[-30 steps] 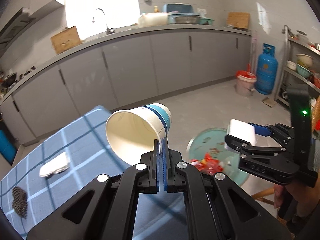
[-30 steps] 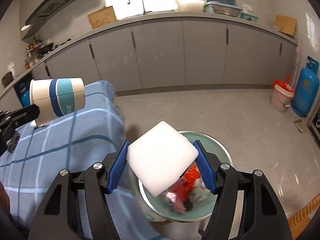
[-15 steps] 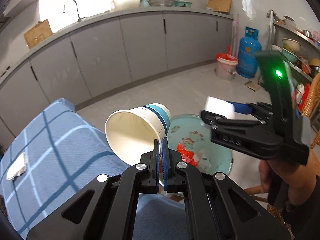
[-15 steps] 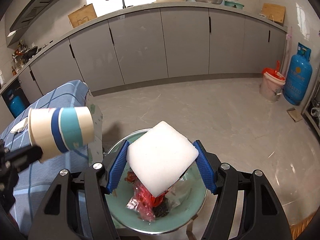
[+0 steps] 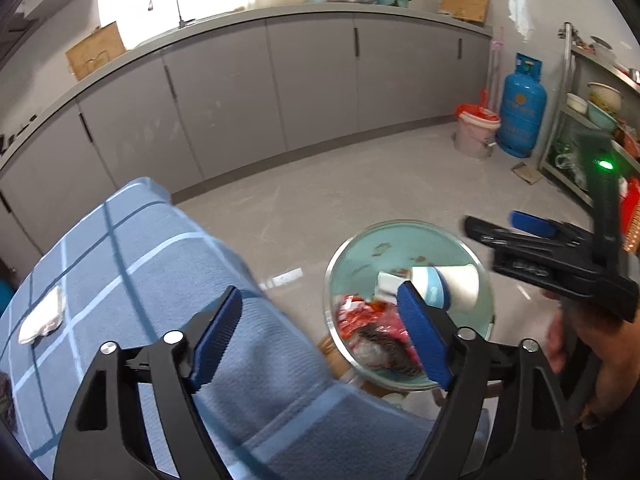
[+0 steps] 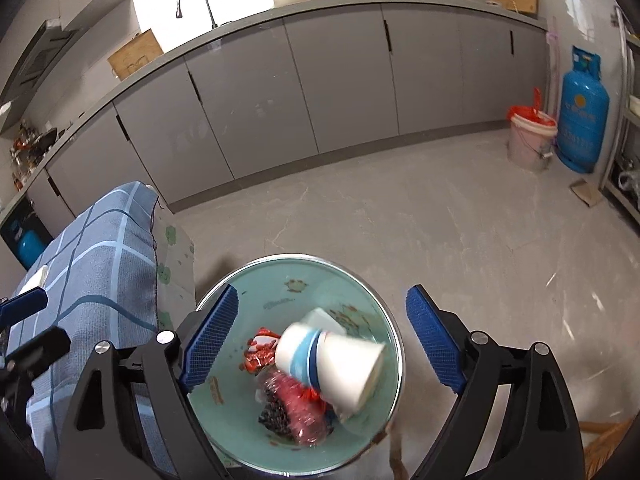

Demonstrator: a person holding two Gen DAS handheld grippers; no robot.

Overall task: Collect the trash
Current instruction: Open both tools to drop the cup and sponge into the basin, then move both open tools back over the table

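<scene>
While you held both grippers over the bin, each had just been opening and neither had anything between its pads. Your right gripper [image 6: 322, 340] stood spread wide directly above the pale green bin [image 6: 260, 276], its blue pads [image 6: 212, 336] framing the opening. Your left gripper [image 5: 320, 336] was likewise released, its jaws wide apart, reaching in from over the blue checked tablecloth [image 5: 132, 256] at the bin's left.

Inside the bin, the paper cup [image 6: 332, 364] with its blue band lay on its side, blurred as if in mid-fall, its mouth toward the right wall. Just behind it a white pad [image 6: 324, 320] showed as a pale edge, mostly hidden by the cup. Below both sat crumpled red wrappers [image 6: 296, 396] and something dark. So both pieces you carried were in the bin.

Further out, on the tablecloth, a crumpled white tissue [image 5: 42, 320] remained well apart from the bin, and a dark scrap [image 5: 6, 400] showed at the frame's left edge; I judge these to be the trash left to collect.

What could go wrong: the cup looked unsettled, and a bounce off the wall could tip it over the rim. The two grippers were close together, so turning back toward the table together could knock them against each other or against the bin's rim. The tissue is thin and soft, so a shallow pinch could catch the cloth beneath instead.
</scene>
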